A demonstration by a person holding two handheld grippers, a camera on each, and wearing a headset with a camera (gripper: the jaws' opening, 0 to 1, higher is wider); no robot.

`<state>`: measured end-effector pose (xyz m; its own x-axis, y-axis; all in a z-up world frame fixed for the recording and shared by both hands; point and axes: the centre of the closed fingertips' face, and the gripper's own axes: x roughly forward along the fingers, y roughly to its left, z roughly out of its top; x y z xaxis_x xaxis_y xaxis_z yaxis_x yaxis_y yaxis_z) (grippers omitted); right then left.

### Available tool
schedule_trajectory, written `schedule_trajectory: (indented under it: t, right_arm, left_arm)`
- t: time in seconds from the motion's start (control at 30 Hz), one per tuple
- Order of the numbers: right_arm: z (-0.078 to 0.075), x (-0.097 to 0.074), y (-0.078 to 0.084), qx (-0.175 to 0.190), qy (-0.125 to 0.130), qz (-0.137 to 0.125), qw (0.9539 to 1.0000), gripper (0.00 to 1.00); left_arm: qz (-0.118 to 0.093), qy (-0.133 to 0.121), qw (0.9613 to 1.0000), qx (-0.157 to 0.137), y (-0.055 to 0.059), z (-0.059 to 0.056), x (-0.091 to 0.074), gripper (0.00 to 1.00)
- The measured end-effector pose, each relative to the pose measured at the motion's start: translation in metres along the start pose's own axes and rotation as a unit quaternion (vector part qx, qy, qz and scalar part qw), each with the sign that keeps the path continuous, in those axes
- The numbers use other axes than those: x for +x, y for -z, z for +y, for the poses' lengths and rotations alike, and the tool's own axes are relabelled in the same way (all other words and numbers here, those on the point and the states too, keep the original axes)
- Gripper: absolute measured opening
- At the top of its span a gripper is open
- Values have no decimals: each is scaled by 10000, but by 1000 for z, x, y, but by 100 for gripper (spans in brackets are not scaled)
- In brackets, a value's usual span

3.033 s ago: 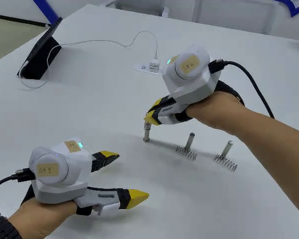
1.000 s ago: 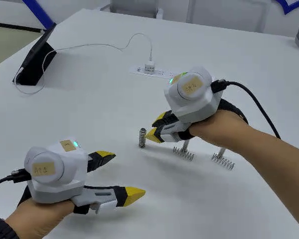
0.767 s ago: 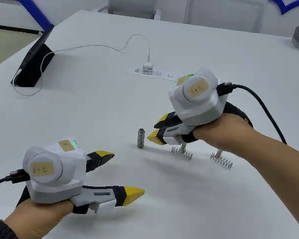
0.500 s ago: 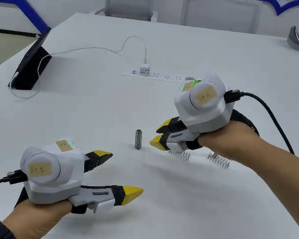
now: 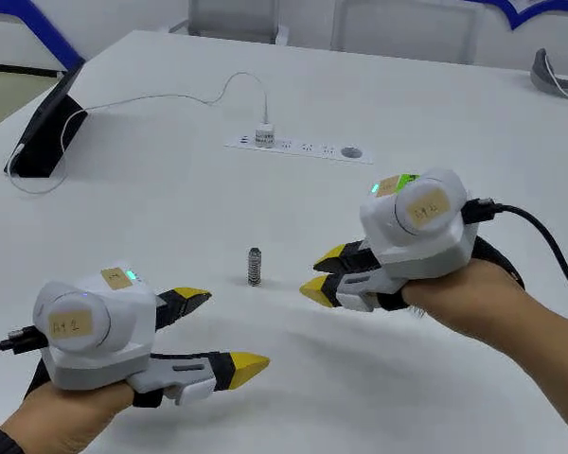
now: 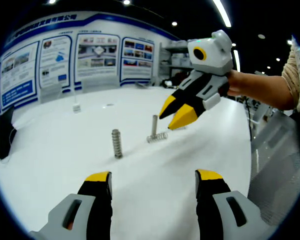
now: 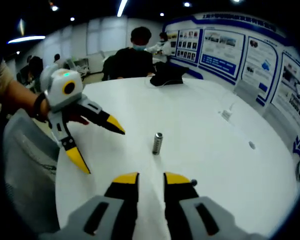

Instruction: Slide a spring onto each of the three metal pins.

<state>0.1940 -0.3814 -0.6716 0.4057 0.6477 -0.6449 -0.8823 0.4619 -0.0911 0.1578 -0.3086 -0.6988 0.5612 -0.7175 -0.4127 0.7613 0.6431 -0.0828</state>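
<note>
A spring (image 5: 255,270) sits around an upright metal pin (image 5: 255,253) on the white worktop (image 5: 151,218), between the two tools. In the left gripper view a second pin (image 6: 154,125) stands bare, with another spring (image 6: 159,136) lying at its foot. The right tool (image 5: 320,272) hovers just beside the sprung pin, jaws slightly parted and empty. The left tool (image 5: 218,329) is spread wide, holding nothing.

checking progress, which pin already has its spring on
The pin nearest the left gripper, wrapped in coils; the other pin is bare, spring lying beside it.
</note>
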Motion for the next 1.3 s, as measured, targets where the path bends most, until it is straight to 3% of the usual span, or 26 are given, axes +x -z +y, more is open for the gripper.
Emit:
schedule_trajectory:
  t: [0.23, 0.43, 0.67, 1.3]
  right_arm:
    - [-3, -7, 20, 251, 107, 45, 9996, 20]
    - [-15, -8, 37, 415, 264, 152, 9987, 20]
    - [-28, -4, 43, 527, 329, 217, 9978, 20]
    - [-41, 23, 64, 534, 115, 678, 9962, 17]
  left_arm:
    - [2, 37, 10000, -9, 0, -3, 2, 68]
    - [10, 76, 10000, -6, 0, -5, 4, 68]
    - [24, 106, 9999, -3, 2, -6, 5, 67]
    - [81, 75, 9999, -67, 6, -7, 3, 65]
